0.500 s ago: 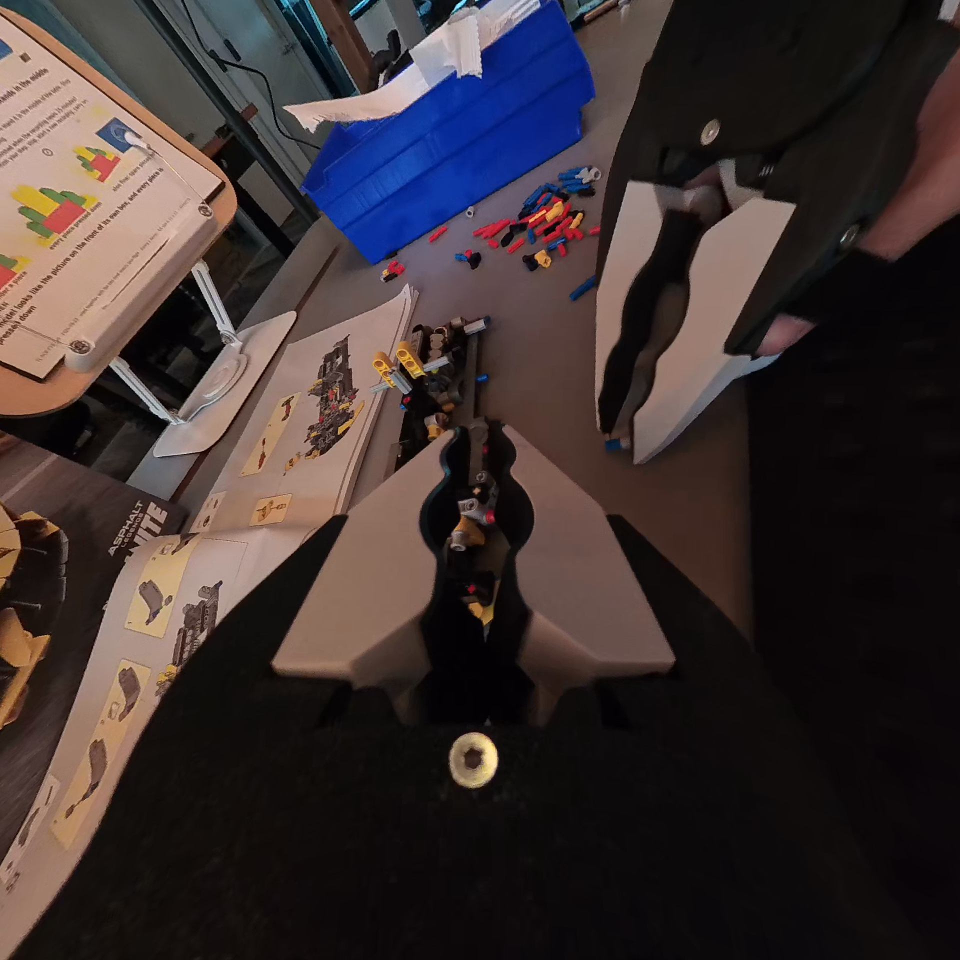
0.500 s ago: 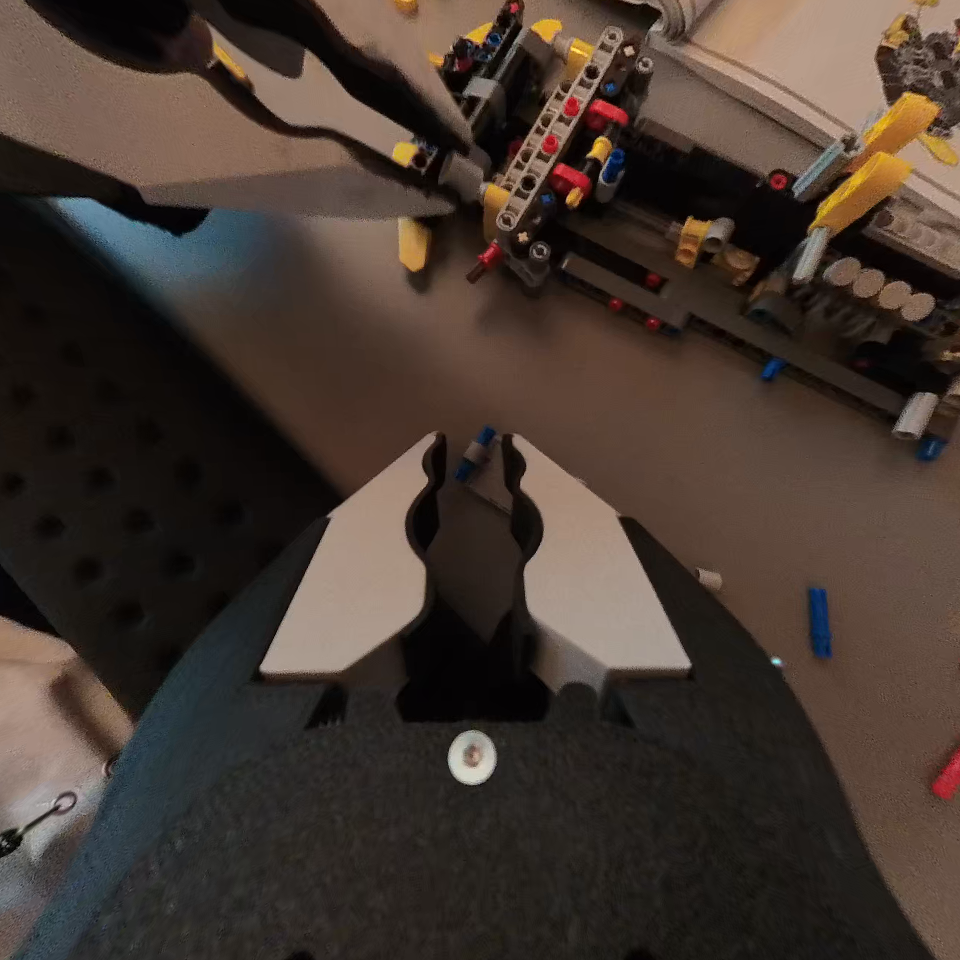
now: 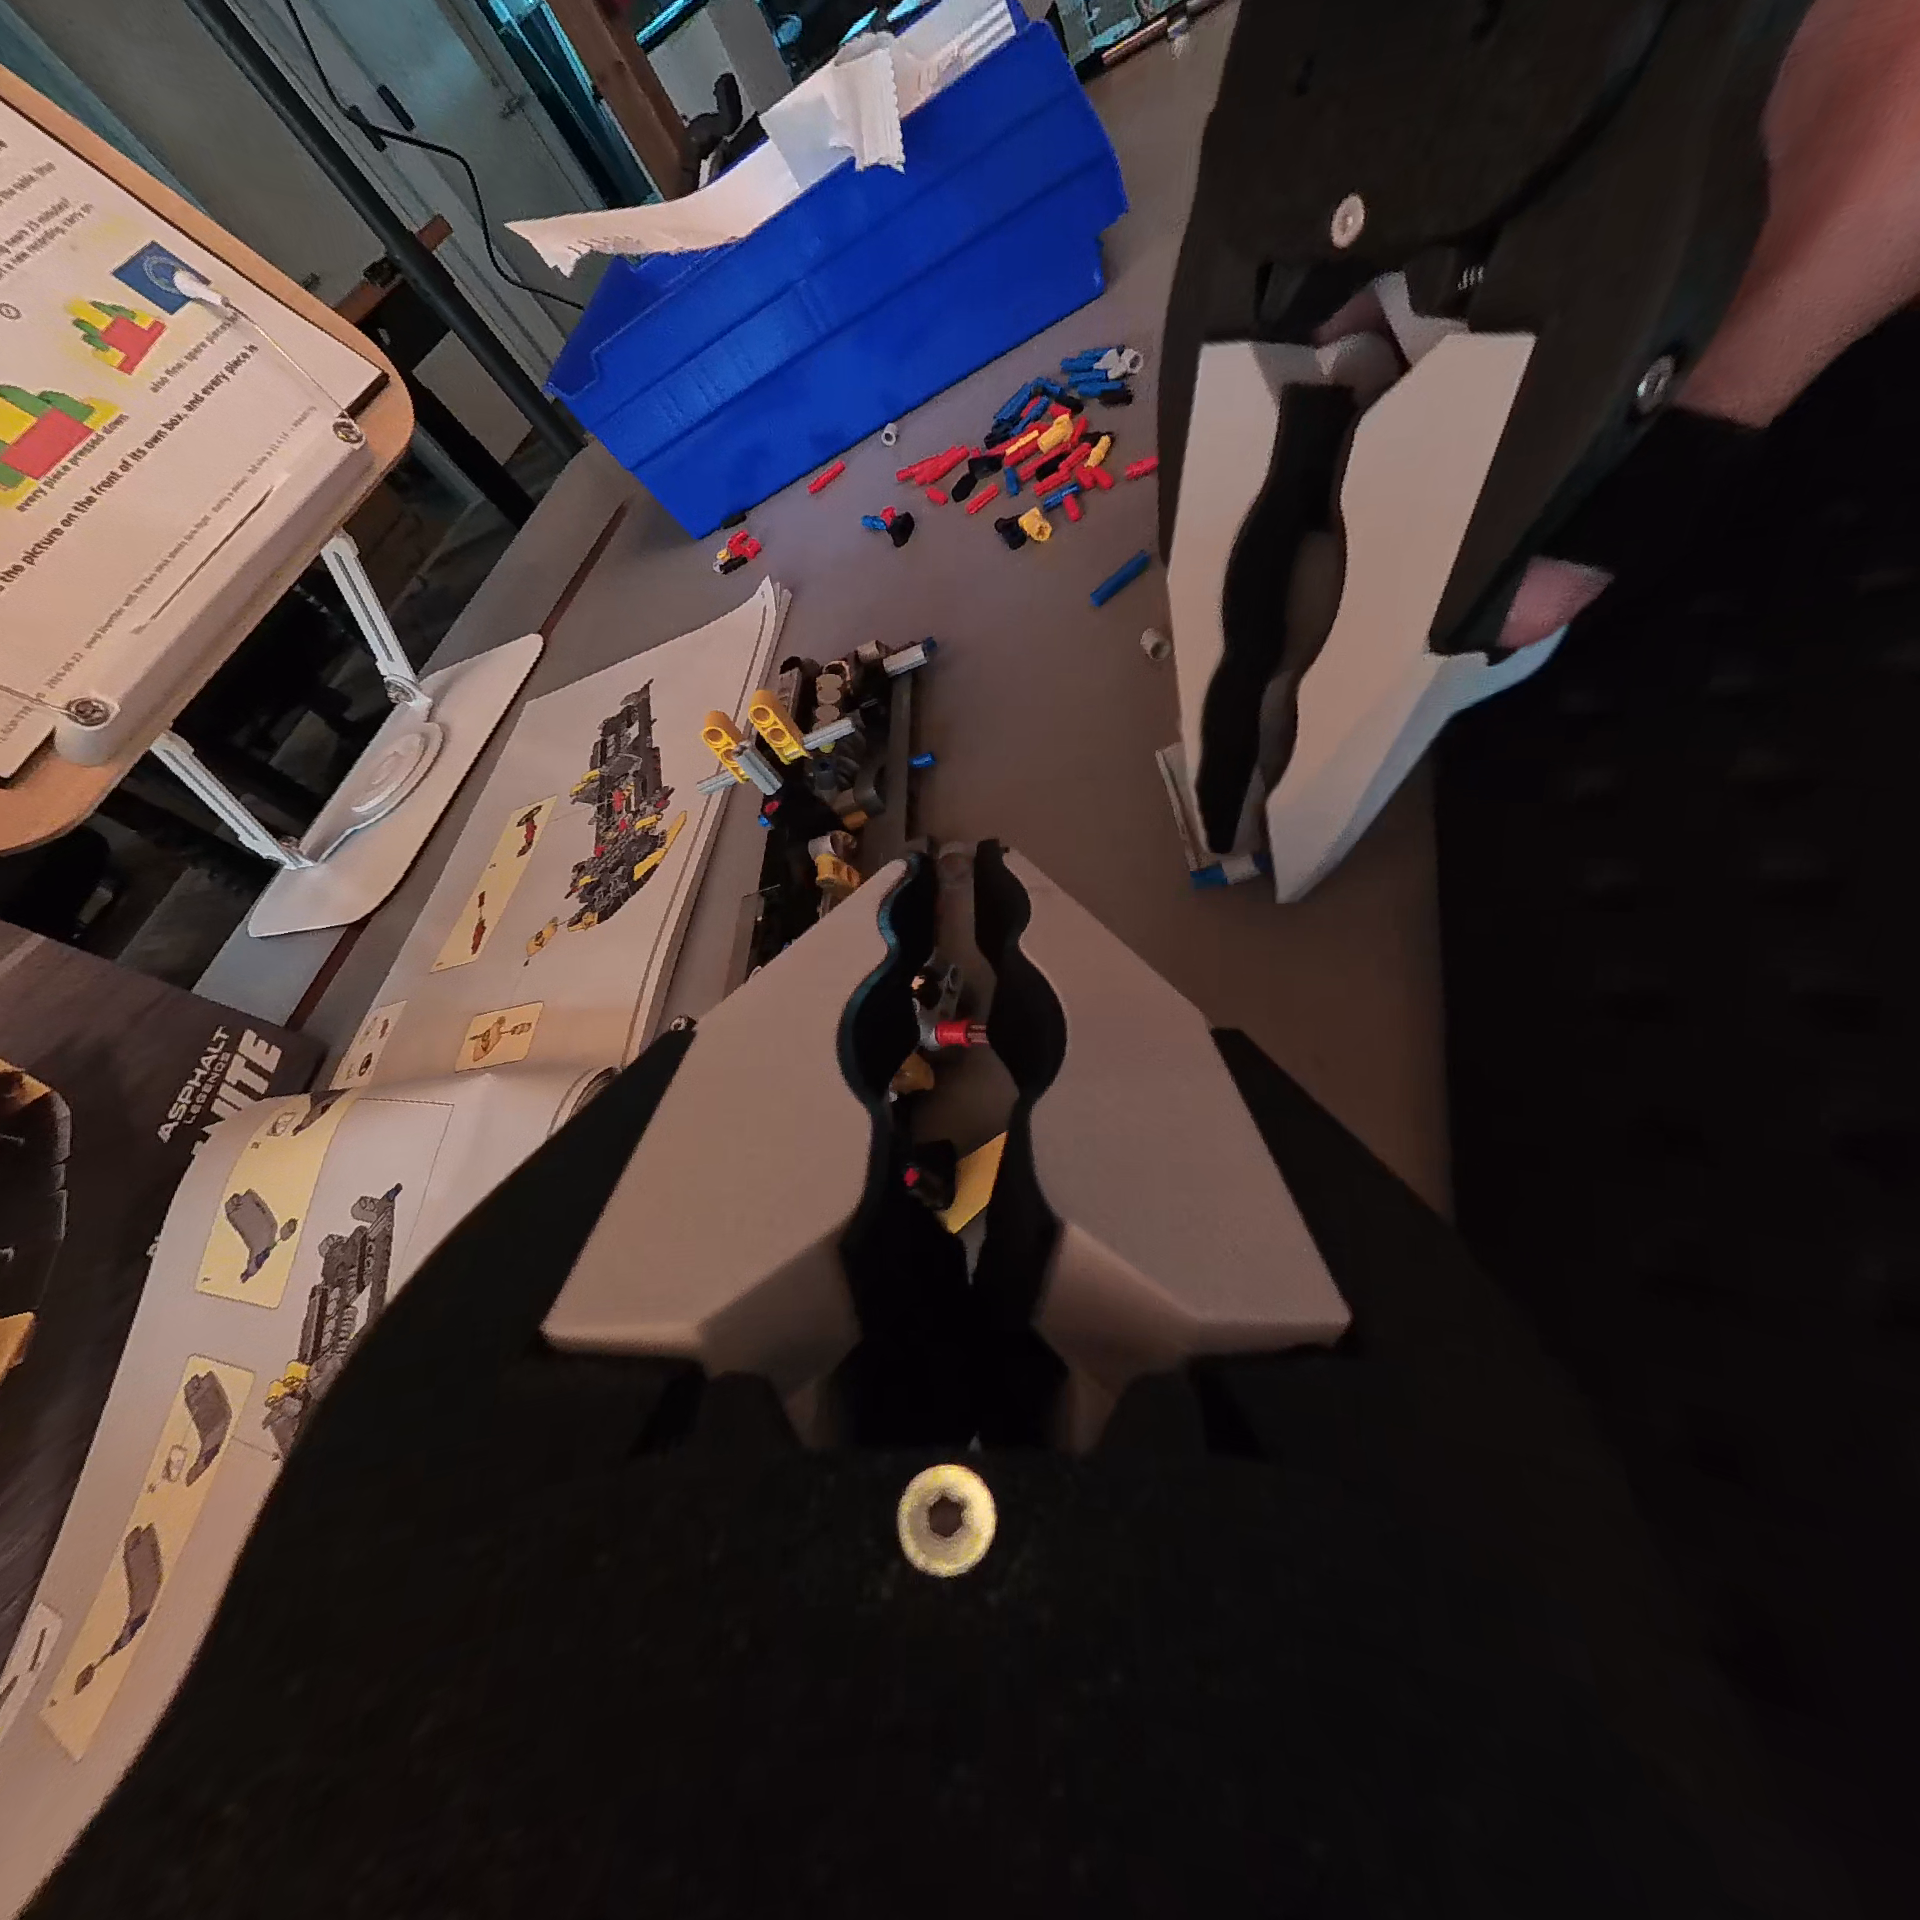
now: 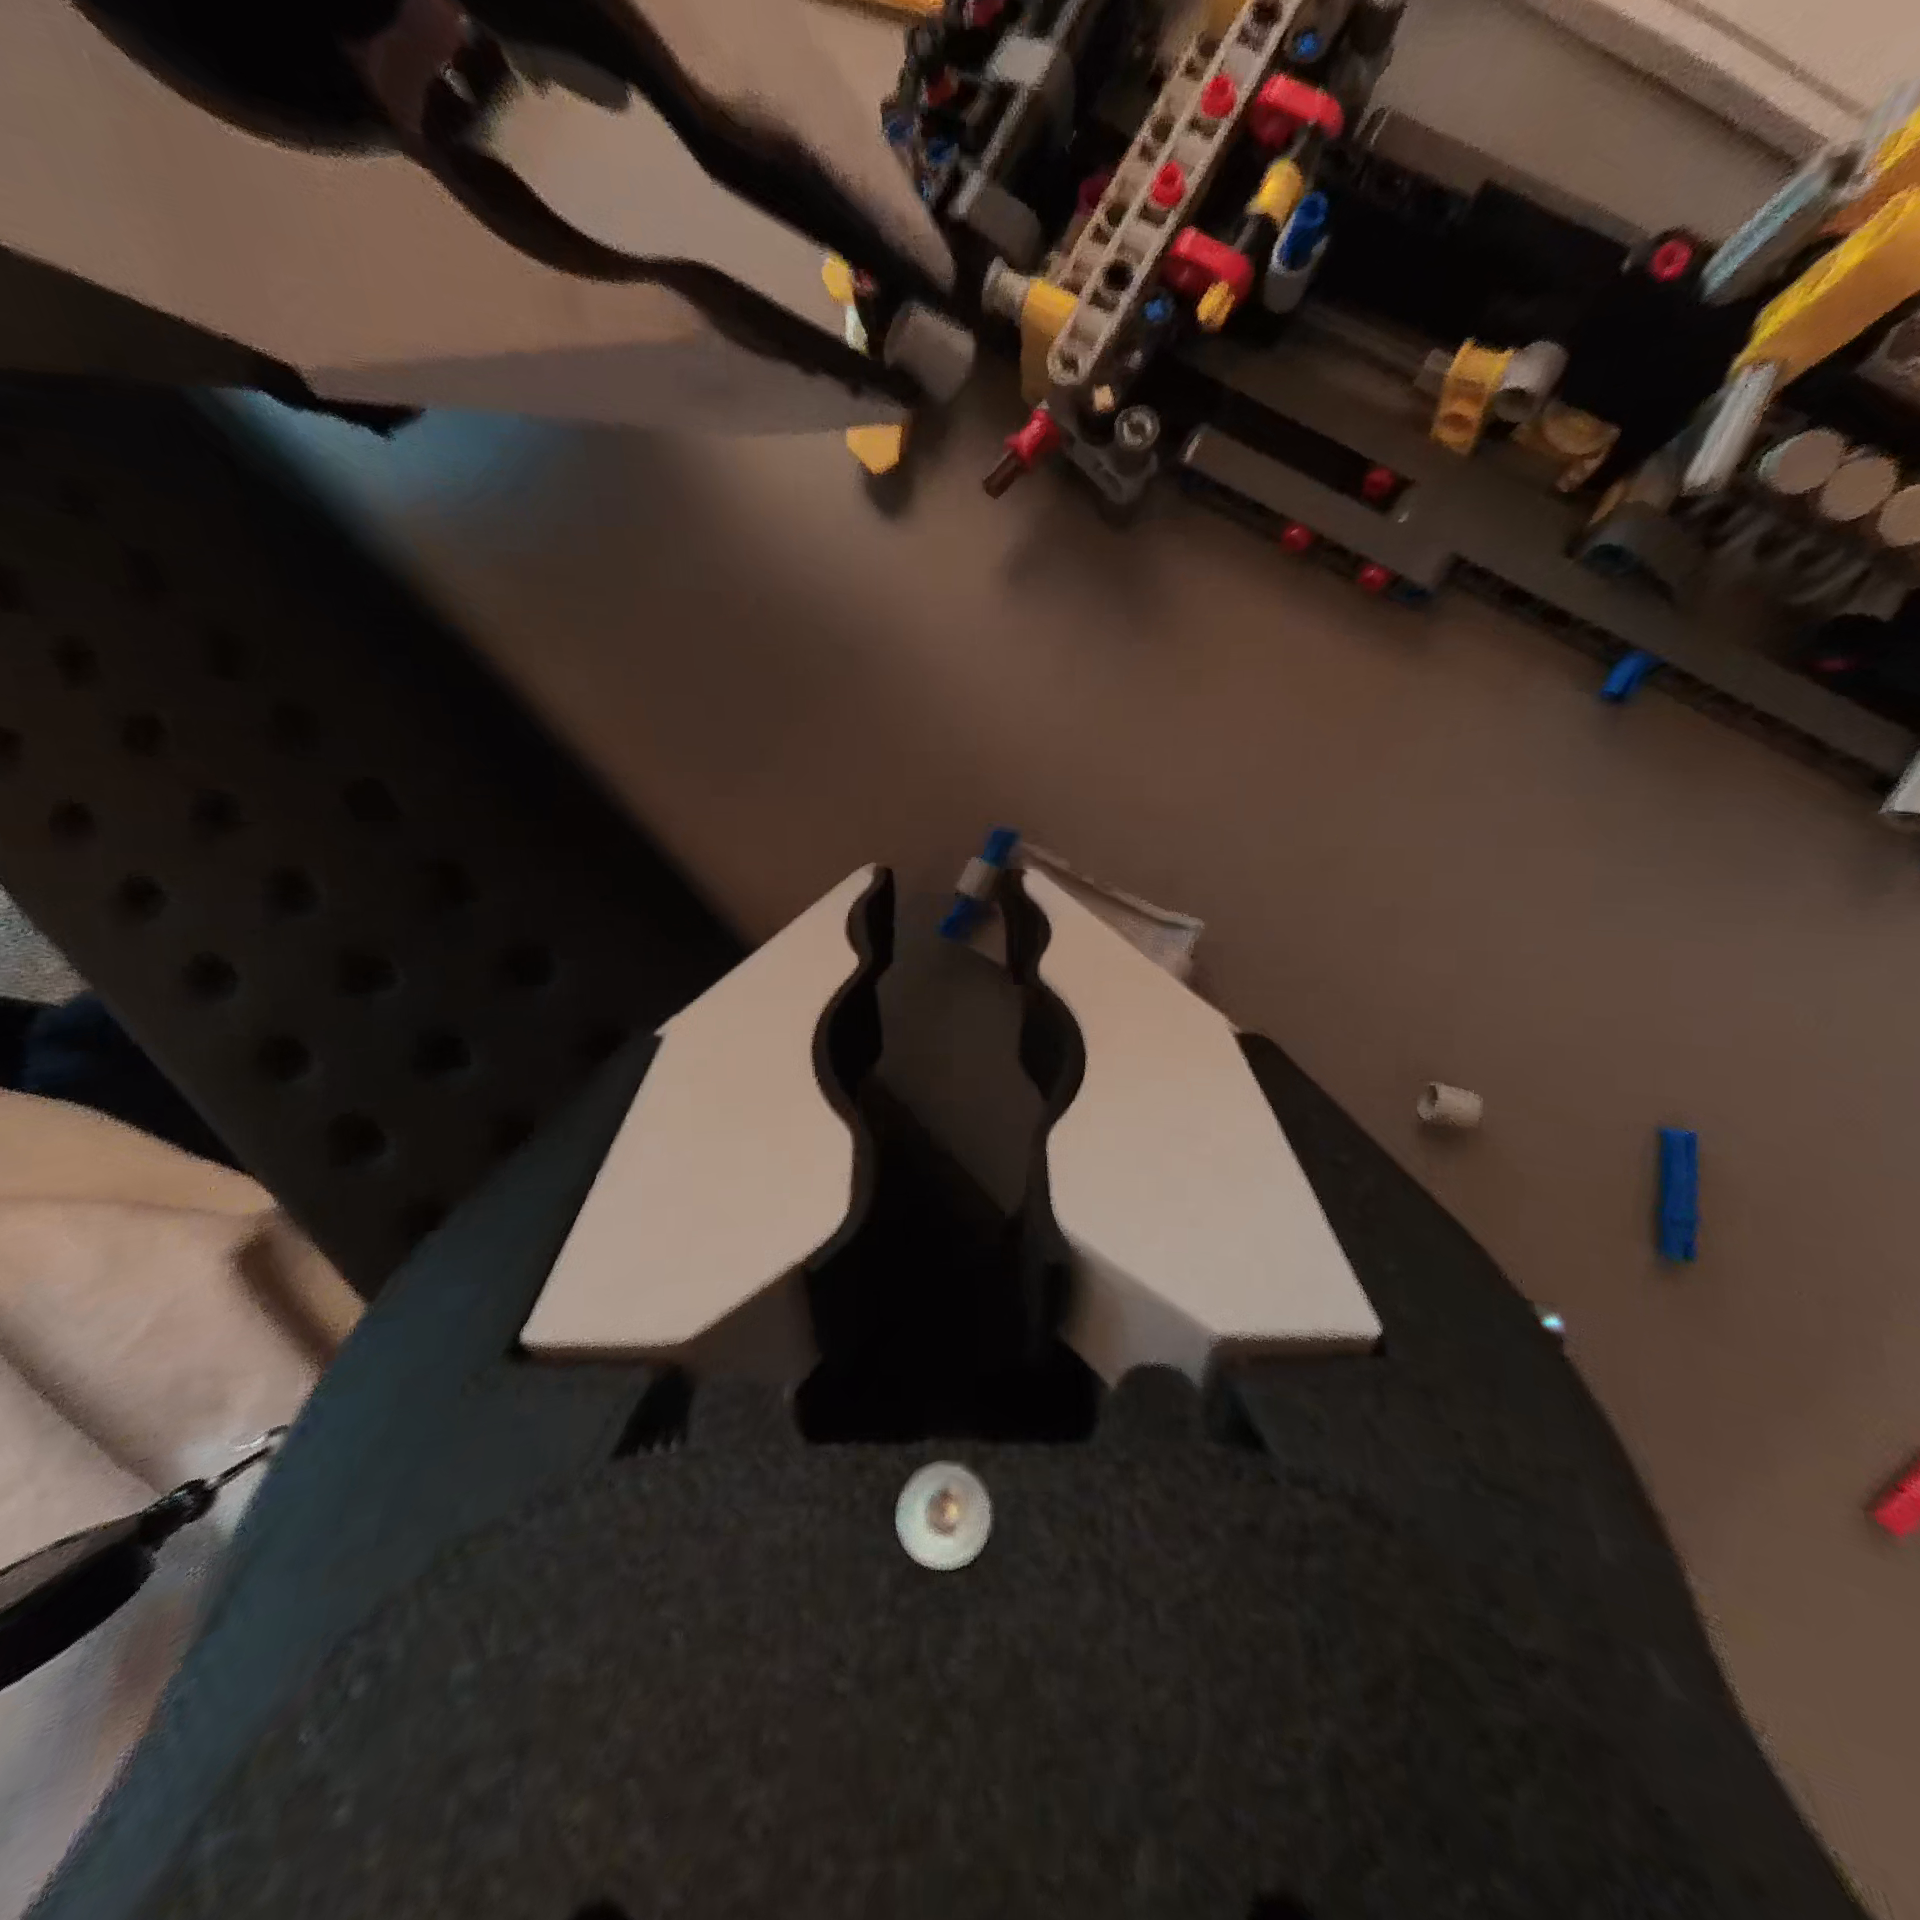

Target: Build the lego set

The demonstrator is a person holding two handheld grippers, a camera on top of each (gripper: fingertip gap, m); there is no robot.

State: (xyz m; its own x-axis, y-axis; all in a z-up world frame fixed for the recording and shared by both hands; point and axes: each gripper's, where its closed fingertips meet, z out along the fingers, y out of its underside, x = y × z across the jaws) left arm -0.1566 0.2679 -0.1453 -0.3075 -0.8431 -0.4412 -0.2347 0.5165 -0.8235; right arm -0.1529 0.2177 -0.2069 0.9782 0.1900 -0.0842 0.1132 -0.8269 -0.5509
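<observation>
The partly built lego model [image 3: 831,769], dark with yellow, red and grey parts, lies on the brown table beside the booklet; it also shows in the right wrist view [image 4: 1143,239]. My left gripper [image 3: 951,868] is shut on a grey connector [image 4: 932,348] at the model's near end, seen from the right wrist view at upper left [image 4: 904,384]. My right gripper [image 4: 951,888] is open, tips down at the table, with a small blue-and-grey pin [image 4: 977,883] lying between them against the right finger. The left wrist view shows it at the right [image 3: 1236,857].
A blue bin [image 3: 831,312] with white paper stands at the back, with a pile of loose red, blue and yellow pieces [image 3: 1039,447] in front. The open instruction booklet [image 3: 623,831] lies left. A blue pin [image 4: 1675,1195] and a grey bush [image 4: 1449,1104] lie at the right. The tips of one gripper are about 8 centimeters away from the tips of the other.
The right wrist view has drawn a little closer to the model. The pin stays between the right fingertips. The left gripper keeps its hold at the model's end.
</observation>
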